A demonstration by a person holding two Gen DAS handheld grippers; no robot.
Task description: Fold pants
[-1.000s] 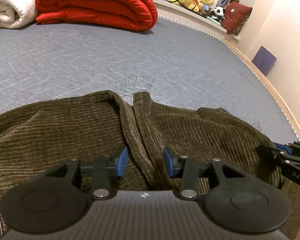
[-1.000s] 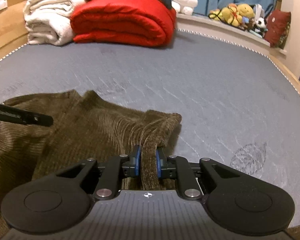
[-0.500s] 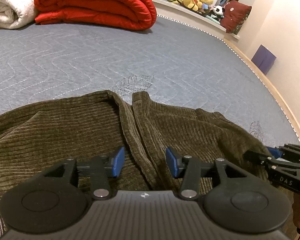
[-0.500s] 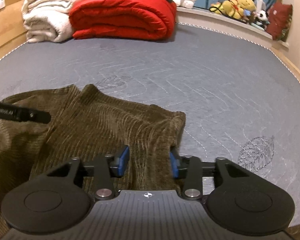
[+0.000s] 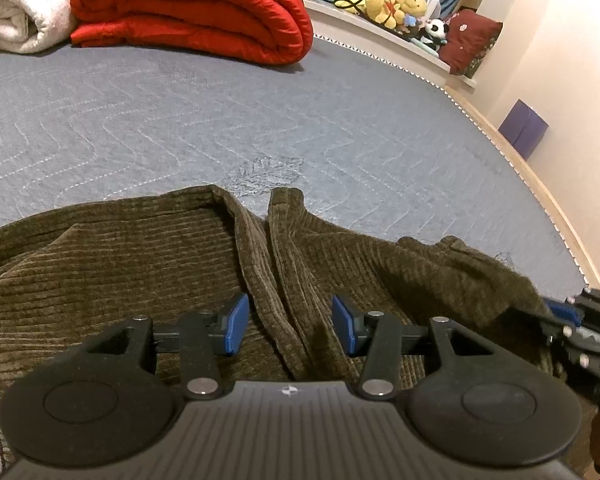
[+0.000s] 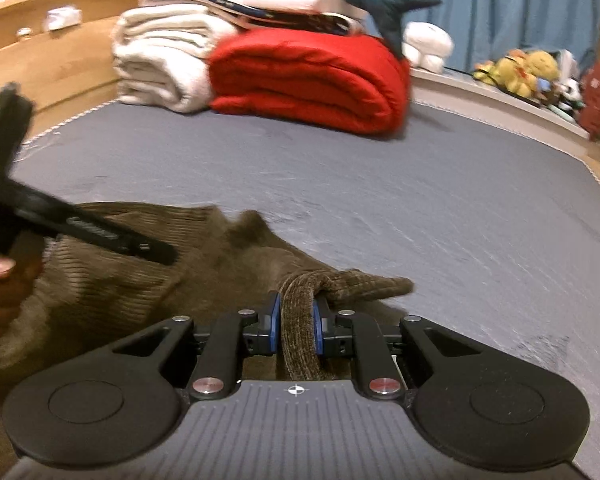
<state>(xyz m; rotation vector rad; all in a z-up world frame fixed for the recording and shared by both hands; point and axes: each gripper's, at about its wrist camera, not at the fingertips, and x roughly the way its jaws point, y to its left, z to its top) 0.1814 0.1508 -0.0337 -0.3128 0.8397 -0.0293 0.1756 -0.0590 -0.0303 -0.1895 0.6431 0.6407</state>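
Observation:
Olive-brown corduroy pants (image 5: 120, 264) lie spread on the blue-grey quilted bed; they also show in the right wrist view (image 6: 112, 280). My left gripper (image 5: 287, 325) is open, its blue pads either side of a raised fold where the two legs meet. My right gripper (image 6: 296, 326) is shut on a bunched edge of the pants at their right end and holds it lifted. The right gripper shows at the right edge of the left wrist view (image 5: 580, 320). The left gripper shows at the left of the right wrist view (image 6: 100, 232).
A folded red duvet (image 5: 192, 8) and white towels (image 6: 164, 60) are stacked at the far end of the bed (image 5: 340, 120). Plush toys (image 5: 396, 4) and a dark red cushion (image 5: 472, 40) sit on the ledge. A wooden bed frame (image 6: 52, 60) runs along the left.
My right gripper opened half a second ago, then closed again on the pants edge and lifted it. My left gripper has opened a little wider over the fold.

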